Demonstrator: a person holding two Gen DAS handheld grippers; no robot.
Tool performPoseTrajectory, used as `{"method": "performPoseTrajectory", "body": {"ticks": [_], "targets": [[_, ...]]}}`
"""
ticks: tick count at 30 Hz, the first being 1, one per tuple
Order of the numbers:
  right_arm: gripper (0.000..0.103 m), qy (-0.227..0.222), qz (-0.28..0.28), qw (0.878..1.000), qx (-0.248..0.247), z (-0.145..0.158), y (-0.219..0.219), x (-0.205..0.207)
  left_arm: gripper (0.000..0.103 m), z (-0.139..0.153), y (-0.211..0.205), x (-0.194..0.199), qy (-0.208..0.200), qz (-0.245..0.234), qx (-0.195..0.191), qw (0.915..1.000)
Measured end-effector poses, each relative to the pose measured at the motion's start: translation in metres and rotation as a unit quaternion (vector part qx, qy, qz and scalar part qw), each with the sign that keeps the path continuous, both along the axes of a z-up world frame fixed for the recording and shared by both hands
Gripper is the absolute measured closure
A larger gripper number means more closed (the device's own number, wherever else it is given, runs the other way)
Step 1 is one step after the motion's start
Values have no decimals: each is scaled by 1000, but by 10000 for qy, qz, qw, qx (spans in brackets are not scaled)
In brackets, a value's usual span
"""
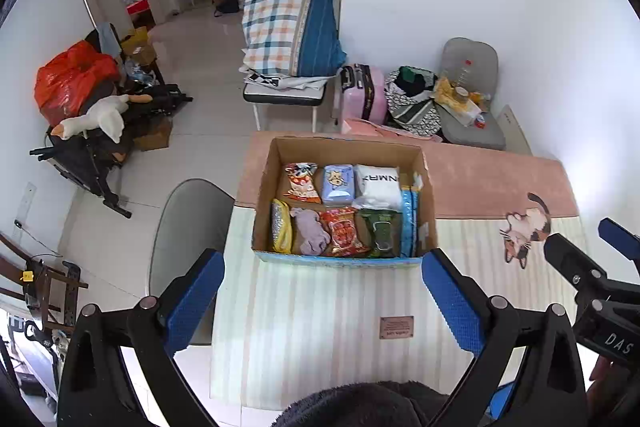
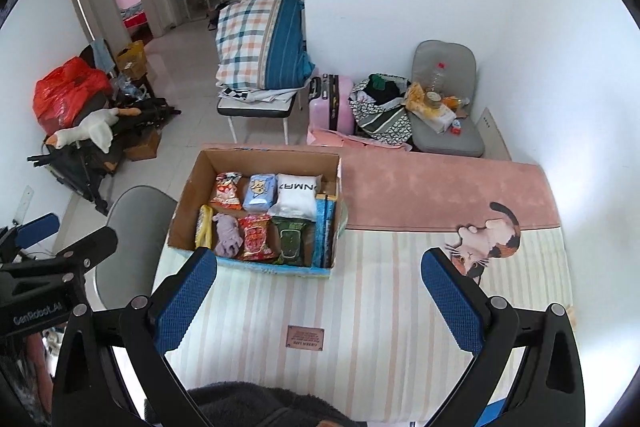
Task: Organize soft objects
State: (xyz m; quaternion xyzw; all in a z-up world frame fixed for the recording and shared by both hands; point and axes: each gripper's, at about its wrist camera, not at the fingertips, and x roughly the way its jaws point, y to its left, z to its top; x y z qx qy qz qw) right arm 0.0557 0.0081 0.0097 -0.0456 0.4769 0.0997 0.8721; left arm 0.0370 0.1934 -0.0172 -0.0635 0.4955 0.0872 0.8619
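An open cardboard box (image 1: 264,183) (image 2: 188,195) stands on a table with a striped and pink mat (image 1: 320,315) (image 2: 380,307). Inside lie several soft items: snack bags (image 1: 302,181), a blue tissue pack (image 1: 338,183), a white pillow pack (image 1: 378,183), a purple cloth (image 1: 310,231), a green wipes pack (image 1: 380,231), a yellow item (image 1: 280,227). My left gripper (image 1: 322,301) is open and empty, above the mat just in front of the box. My right gripper (image 2: 320,301) is open and empty, to the right of the box's near side.
A grey chair (image 1: 184,227) stands left of the table. Across the floor are a stool with folded bedding (image 1: 292,31), a pink suitcase (image 1: 366,95), a grey seat with clutter (image 1: 468,99), and a pile with a red bag and toy goose (image 1: 92,115).
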Motion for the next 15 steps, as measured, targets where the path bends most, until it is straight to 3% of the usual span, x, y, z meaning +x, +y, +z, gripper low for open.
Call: {"method": "performPoseTrajectory", "body": {"ticks": [15], "targets": [[0, 34, -165, 9997, -158, -27, 9, 22, 2, -23, 7, 13, 15, 168, 203, 9997]]}}
